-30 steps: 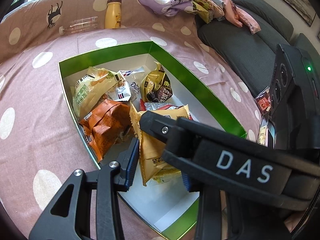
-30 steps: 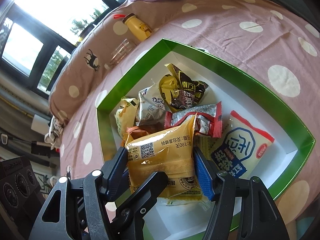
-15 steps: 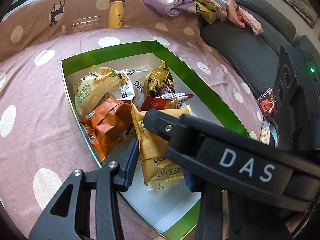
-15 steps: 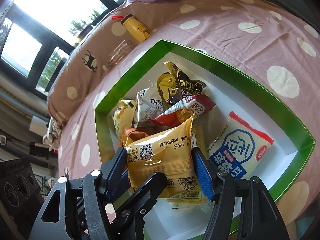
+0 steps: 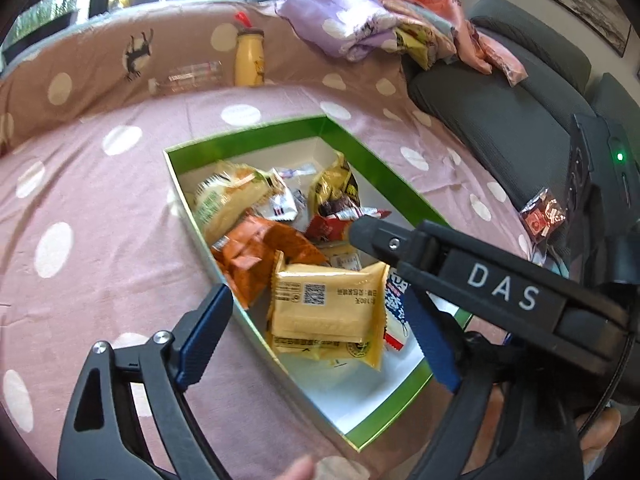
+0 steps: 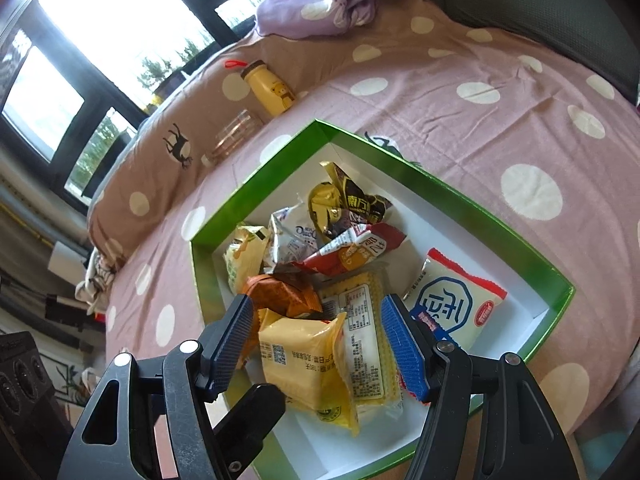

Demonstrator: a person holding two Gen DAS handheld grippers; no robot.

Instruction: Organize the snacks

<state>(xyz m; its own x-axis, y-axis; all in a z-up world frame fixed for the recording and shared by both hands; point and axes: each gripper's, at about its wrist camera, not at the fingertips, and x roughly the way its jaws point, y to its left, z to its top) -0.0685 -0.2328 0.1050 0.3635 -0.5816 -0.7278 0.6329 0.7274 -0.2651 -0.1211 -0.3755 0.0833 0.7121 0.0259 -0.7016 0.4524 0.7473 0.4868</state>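
Observation:
A green box with a white inside lies on the pink dotted cloth and holds several snack packets. A yellow packet lies flat near the box's front, on top of other packets. My left gripper hovers over it with its jaws opening wide; the blue pads stand clear of the packet on both sides. My right gripper is open above the same yellow packet, with its pads not pressing on it. The right gripper's black arm crosses the left wrist view. An orange packet and a white-and-blue packet lie beside it.
A yellow bottle stands and a clear bottle lies by the cushion at the back. Bundled cloths top a grey sofa on the right. A small red packet lies outside the box. A fingertip shows at the bottom edge.
The left jaws, shut on the yellow packet's edge before, have spread wide. The packet has dropped flat into the box, away from the right pads. Both grippers have lifted a little.

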